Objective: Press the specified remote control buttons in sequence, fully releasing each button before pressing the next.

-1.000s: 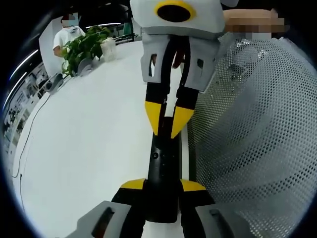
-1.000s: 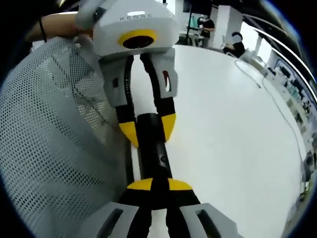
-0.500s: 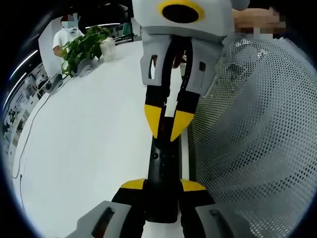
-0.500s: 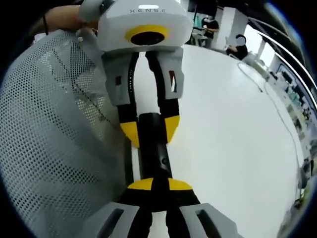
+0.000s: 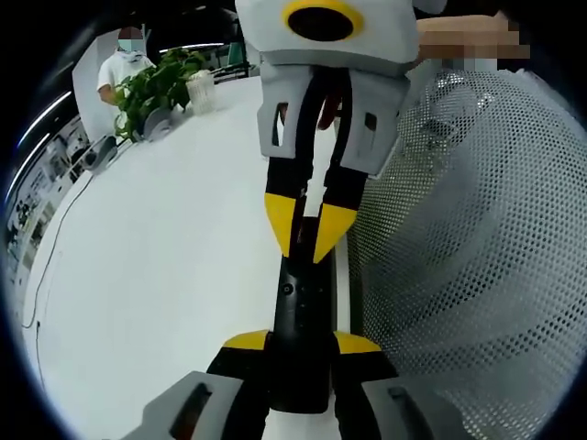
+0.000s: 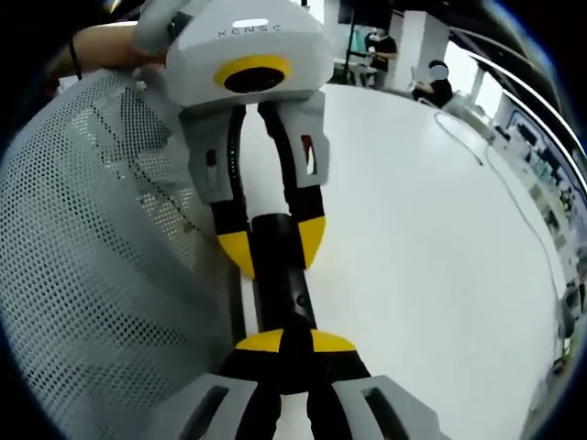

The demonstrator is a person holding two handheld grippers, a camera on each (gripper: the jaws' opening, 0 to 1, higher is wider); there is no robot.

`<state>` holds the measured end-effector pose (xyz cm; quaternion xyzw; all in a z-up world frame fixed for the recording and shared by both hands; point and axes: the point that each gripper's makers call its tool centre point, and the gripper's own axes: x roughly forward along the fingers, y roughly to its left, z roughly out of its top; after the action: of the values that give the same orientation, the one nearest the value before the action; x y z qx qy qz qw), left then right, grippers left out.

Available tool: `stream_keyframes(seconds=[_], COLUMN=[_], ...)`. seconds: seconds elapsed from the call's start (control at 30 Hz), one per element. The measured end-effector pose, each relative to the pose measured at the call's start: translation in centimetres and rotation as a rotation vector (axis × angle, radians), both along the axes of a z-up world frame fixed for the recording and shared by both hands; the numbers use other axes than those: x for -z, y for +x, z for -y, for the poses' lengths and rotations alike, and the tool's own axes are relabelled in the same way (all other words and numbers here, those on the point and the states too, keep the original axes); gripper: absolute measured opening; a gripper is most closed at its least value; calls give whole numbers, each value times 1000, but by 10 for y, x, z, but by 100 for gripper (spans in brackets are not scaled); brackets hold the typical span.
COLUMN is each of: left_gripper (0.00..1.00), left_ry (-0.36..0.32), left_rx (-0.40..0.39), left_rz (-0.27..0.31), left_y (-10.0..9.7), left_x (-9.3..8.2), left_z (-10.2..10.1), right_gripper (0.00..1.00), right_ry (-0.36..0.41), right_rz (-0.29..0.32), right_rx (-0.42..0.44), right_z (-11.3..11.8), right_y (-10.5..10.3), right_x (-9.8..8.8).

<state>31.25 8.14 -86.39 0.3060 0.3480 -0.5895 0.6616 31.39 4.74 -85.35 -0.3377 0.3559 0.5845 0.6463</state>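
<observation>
While the left tool (image 5: 302, 343) stays clenched on one end of the slim black remote control (image 5: 300, 307), the right tool (image 6: 295, 343), its yellow-tipped jaws closed, touches the opposite end over the white bench (image 5: 165, 257), just beside a grey perforated mesh chair back (image 5: 468, 238).

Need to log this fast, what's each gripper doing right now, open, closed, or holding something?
Left gripper: shut on the black remote control.
Right gripper: closed, jaws together over the same remote.
</observation>
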Motion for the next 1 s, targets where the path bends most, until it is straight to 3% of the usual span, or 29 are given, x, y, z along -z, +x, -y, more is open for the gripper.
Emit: stream_keyframes(seconds=[0.3, 0.43, 0.57, 0.7, 0.87, 1.0], left_gripper=[25, 25, 25, 25, 25, 25], left_ry=[0, 2, 3, 3, 2, 0], left_rx=[1, 2, 3, 1, -5, -6], left_rz=[0, 0, 0, 0, -1, 0], left_y=[0, 0, 0, 0, 0, 0], left_x=[0, 0, 0, 0, 0, 0], left_z=[0, 0, 0, 0, 0, 0], right_gripper=[3, 2, 2, 3, 2, 1], right_ry=[16, -35, 8, 14, 37, 18], right_rz=[-1, 26, -31, 5, -38, 7], right_rx=[6, -30, 55, 28, 48, -5], right_z=[-3, -4, -4, -4, -5, -8], right_y=[0, -1, 1, -1, 2, 1], right_x=[1, 2, 2, 1, 0, 0])
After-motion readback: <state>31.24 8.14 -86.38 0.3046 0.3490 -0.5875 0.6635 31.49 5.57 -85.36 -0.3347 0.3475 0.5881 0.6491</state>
